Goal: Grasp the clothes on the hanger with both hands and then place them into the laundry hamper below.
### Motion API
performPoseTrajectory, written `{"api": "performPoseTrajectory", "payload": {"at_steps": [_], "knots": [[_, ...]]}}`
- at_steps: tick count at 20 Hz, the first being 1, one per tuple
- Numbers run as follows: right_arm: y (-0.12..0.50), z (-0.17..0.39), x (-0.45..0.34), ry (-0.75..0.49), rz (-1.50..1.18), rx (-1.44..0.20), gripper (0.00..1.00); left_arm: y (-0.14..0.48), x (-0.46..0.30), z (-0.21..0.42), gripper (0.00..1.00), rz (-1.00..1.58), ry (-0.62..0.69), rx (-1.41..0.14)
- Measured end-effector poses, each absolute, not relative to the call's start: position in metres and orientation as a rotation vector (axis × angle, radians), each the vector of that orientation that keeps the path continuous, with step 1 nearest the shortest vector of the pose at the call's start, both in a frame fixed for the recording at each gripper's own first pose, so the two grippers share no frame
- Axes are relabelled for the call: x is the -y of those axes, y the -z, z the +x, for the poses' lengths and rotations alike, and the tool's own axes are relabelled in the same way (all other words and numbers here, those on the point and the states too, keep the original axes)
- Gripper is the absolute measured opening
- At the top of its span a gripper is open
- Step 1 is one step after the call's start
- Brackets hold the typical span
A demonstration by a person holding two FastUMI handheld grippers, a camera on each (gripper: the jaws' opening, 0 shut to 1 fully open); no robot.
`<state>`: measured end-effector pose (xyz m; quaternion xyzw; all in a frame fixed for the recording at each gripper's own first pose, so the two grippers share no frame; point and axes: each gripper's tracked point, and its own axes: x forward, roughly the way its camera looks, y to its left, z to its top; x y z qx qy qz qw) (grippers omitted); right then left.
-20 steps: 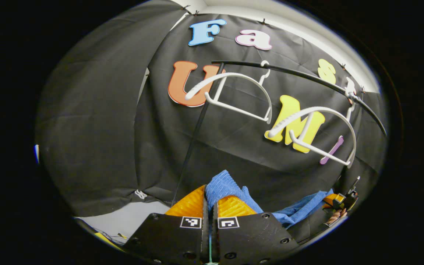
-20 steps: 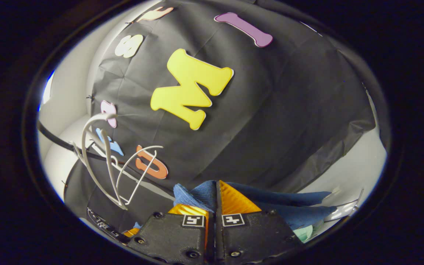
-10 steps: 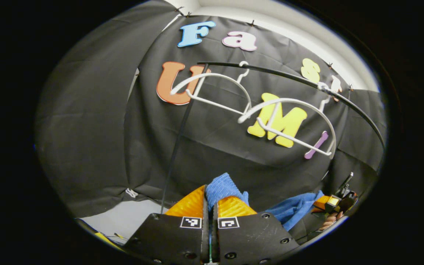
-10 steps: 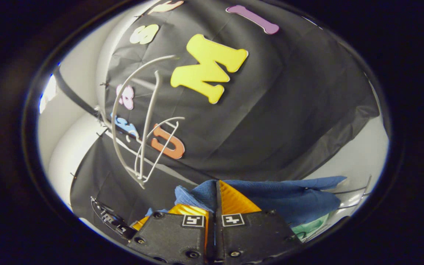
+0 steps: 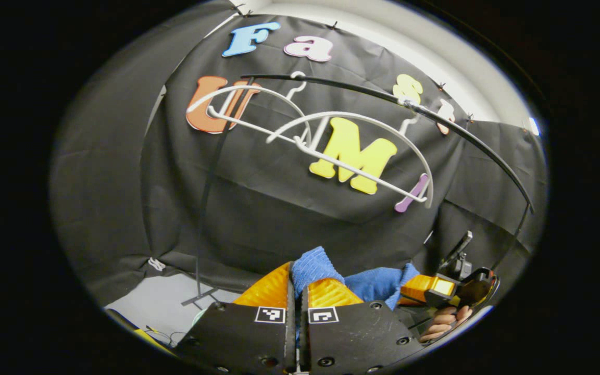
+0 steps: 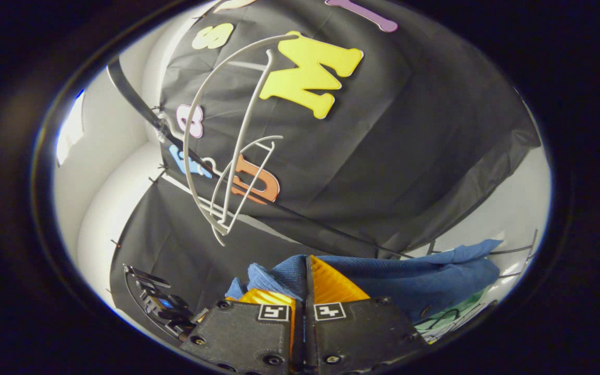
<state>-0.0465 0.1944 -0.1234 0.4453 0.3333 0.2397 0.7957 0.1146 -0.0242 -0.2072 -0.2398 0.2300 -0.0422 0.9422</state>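
In the left gripper view, two bare white plastic hangers hang from a thin black rail against the black cloth wall; below, the left gripper is clamped narrow on a fold of blue knitted cloth, which stretches right to the right gripper, held by a hand. In the right gripper view, the right gripper pinches the same blue cloth; wire rods and green fabric lie at the right edge.

Staged test booth, black cloth wall, clothes rail, white hangers
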Motion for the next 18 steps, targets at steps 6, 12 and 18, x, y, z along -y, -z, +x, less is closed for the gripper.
{"api": "performPoseTrajectory", "payload": {"at_steps": [6, 12, 18], "knots": [[0.082, -0.051, -0.222, -0.634, 1.020, -0.711, 0.04, 0.178, 0.025, 0.120, 0.02, -0.486, 0.155, -0.409], [0.142, -0.046, -0.230, -0.606, 1.004, -0.829, 0.05, 0.234, 0.016, 0.118, 0.02, -0.479, 0.113, -0.490], [0.238, -0.049, -0.225, -0.459, 0.935, -1.045, 0.04, 0.323, 0.022, 0.118, 0.02, -0.528, 0.045, -0.643]]}}
